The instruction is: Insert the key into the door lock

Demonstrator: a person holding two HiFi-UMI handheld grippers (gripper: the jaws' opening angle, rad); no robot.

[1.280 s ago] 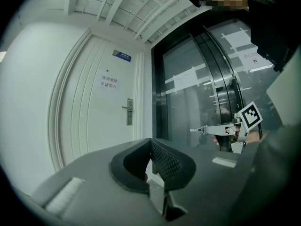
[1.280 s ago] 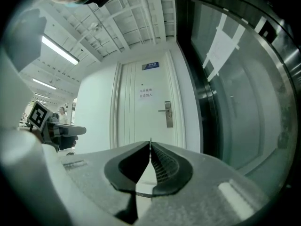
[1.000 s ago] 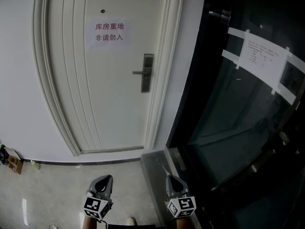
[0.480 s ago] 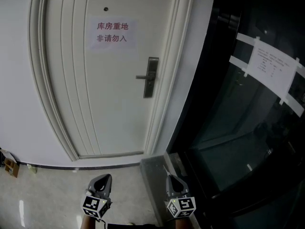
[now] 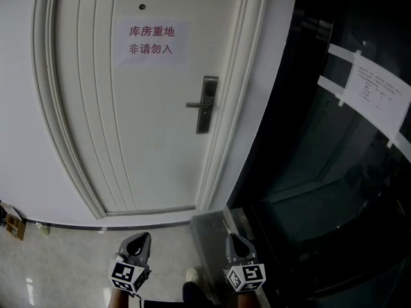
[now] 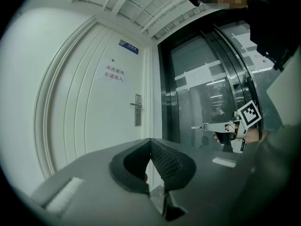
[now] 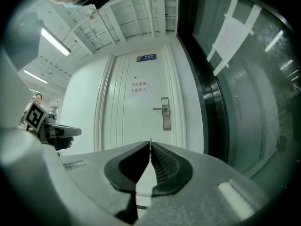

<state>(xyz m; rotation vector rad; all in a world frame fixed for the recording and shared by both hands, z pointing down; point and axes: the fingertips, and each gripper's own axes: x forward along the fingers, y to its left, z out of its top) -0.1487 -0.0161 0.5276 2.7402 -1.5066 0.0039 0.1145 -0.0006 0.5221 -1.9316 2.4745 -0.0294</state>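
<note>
In the right gripper view, the jaws of the right gripper point(image 7: 150, 144) are closed on the key point(image 7: 150, 140). Only a thin metal sliver of it pokes out past their tips at the centre of the frame. The left gripper view catches the same key point(image 6: 198, 126) from the side, at the right of the frame, sticking out level from the jaws.

The jaws of the left gripper point(image 6: 150, 141) are pressed together with nothing between them.

In the head view both grippers sit at the bottom edge, side by side and apart.

The door lock point(image 5: 207, 104) is well apart from both grippers. It is a tall metal plate at the right edge of the white door point(image 5: 141, 127), with its lever pointing toward frame left. In the right gripper view the lock point(image 7: 165, 113) stands just above and right of the key tip.

A paper notice point(image 5: 151, 40) with red characters hangs on the door at upper left of the lock. Dark glass doors point(image 5: 334, 185) fill the right of the frame, with a taped sheet point(image 5: 376, 95) on them. A pale floor point(image 5: 64, 262) lies below the door.
</note>
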